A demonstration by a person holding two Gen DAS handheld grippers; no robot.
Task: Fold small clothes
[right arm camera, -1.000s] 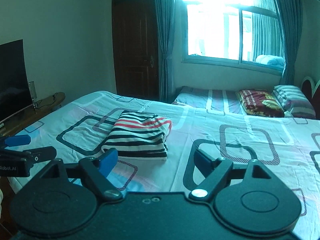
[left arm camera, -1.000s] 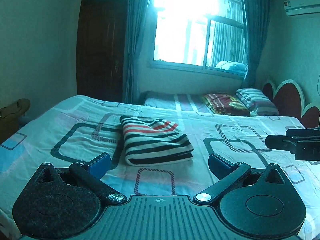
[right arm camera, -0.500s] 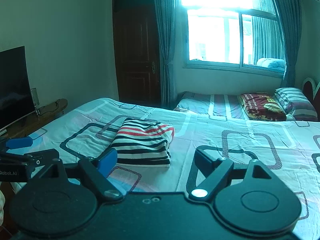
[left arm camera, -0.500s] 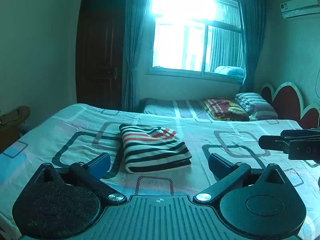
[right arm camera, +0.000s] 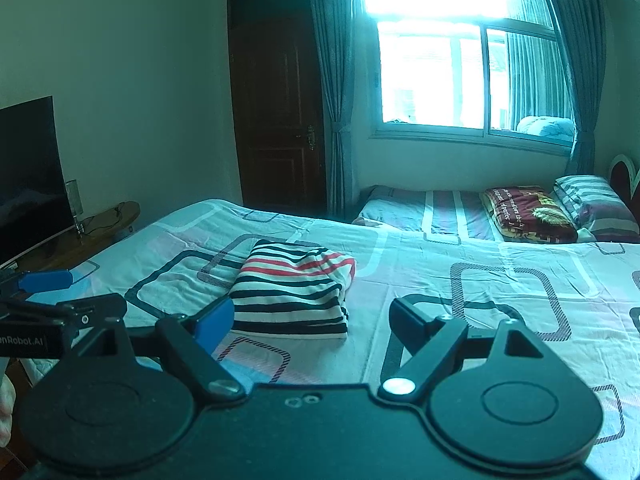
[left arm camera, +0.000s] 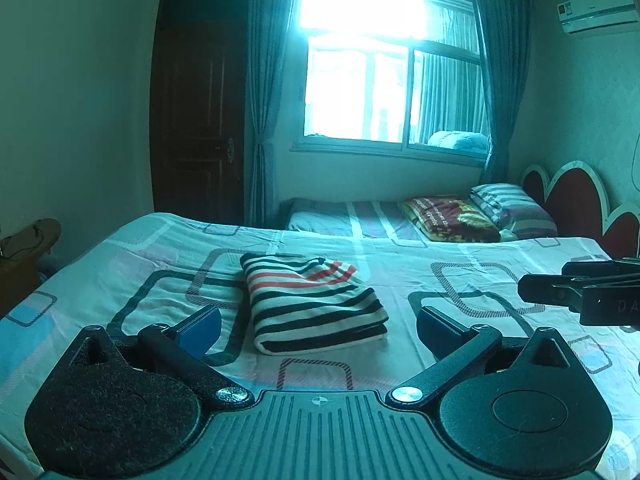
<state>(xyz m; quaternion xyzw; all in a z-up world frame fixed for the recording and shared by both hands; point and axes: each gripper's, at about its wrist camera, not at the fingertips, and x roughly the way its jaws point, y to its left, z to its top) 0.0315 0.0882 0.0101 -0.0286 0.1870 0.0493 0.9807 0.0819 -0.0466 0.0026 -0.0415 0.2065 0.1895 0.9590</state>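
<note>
A folded garment (left arm camera: 312,304) with black, white and red stripes lies flat on the bed (left arm camera: 120,280). It also shows in the right wrist view (right arm camera: 294,292). My left gripper (left arm camera: 318,326) is open and empty, held above the bed's near edge, short of the garment. My right gripper (right arm camera: 312,318) is open and empty, also short of the garment and to its right. Each gripper shows at the edge of the other's view, the right one (left arm camera: 580,292) and the left one (right arm camera: 44,300).
The bed (right arm camera: 480,280) has a sheet with rounded-square patterns. A second bed with a red blanket (left arm camera: 448,218) and striped pillow (left arm camera: 512,206) lies beyond. A TV (right arm camera: 28,176) on a wooden stand is at left; door (right arm camera: 276,120) and window (left arm camera: 384,80) behind.
Both grippers have risen and pulled back a little from the garment, so it sits lower in each view. Both stay open. The garment has not moved.
</note>
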